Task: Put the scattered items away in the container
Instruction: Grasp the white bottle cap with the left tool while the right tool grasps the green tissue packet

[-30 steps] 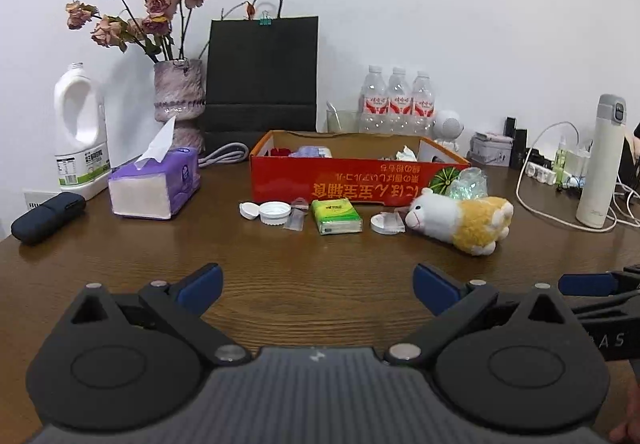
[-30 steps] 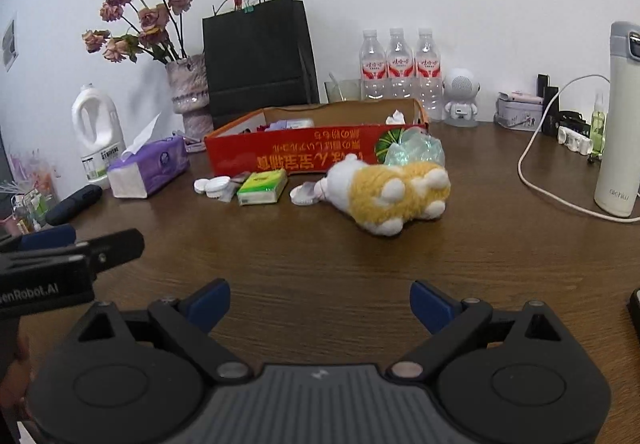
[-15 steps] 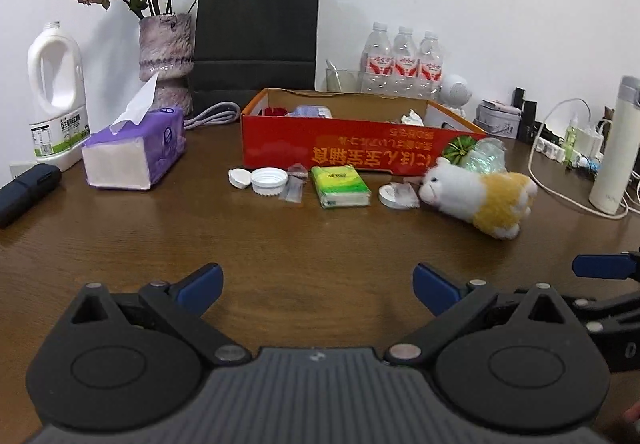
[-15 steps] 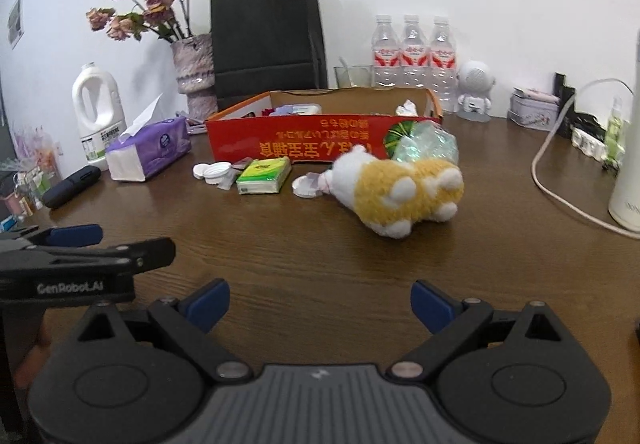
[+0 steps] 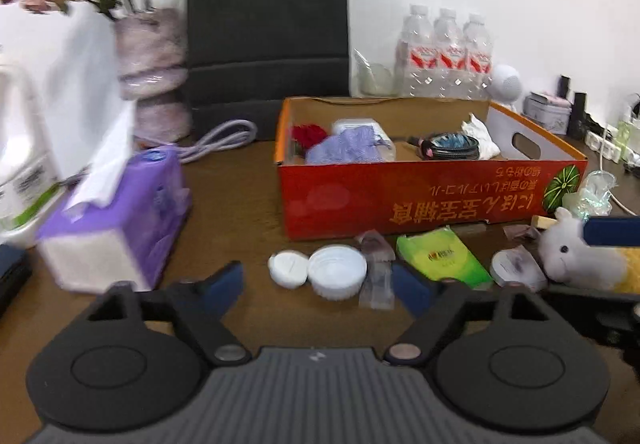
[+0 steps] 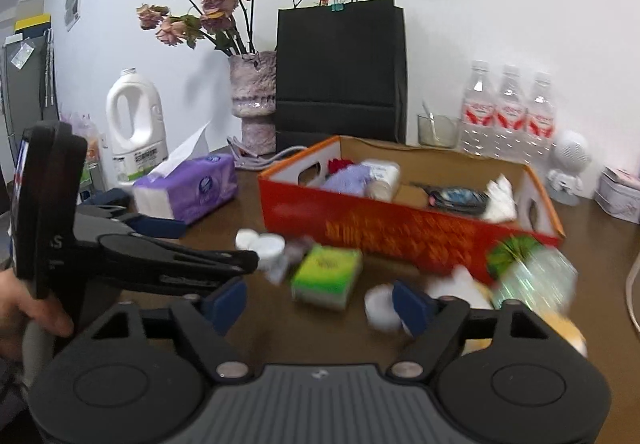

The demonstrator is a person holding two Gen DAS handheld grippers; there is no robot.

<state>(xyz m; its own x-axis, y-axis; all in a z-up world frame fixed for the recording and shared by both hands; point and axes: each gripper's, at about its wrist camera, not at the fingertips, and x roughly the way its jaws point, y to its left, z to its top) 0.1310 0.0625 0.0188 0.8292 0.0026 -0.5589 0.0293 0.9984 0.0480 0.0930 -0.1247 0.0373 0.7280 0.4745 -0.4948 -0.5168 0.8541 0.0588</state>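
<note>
Both tongs have come forward across the table (image 5: 240, 195) since a second ago, so the red cardboard box (image 5: 360, 199), small and distant then, now fills the middle of each view with its contents visible. It sits toward the back of the table, its long front wall facing the scattered items, which lie in a row just in front of it.

The left tongs (image 5: 318, 284) have just been closing from their widest. They are unclenched and empty, with the white lid (image 5: 338, 270) and the flat white cap (image 5: 288, 268) on the table beyond the tips. The right tongs (image 6: 320, 302) have likewise been narrowing and grip nothing. The green tissue pack (image 6: 326, 276) lies ahead of them, and the plush toy (image 5: 576, 260) is blurred off their right tip.

My reading: both hands are lining up a first pick.

Room is tight. The items touch or nearly touch, the box wall stands just behind them, the purple tissue box (image 5: 116, 232) sits to the left, and the two tongs work close beside each other. Above the open box is clear.
</note>
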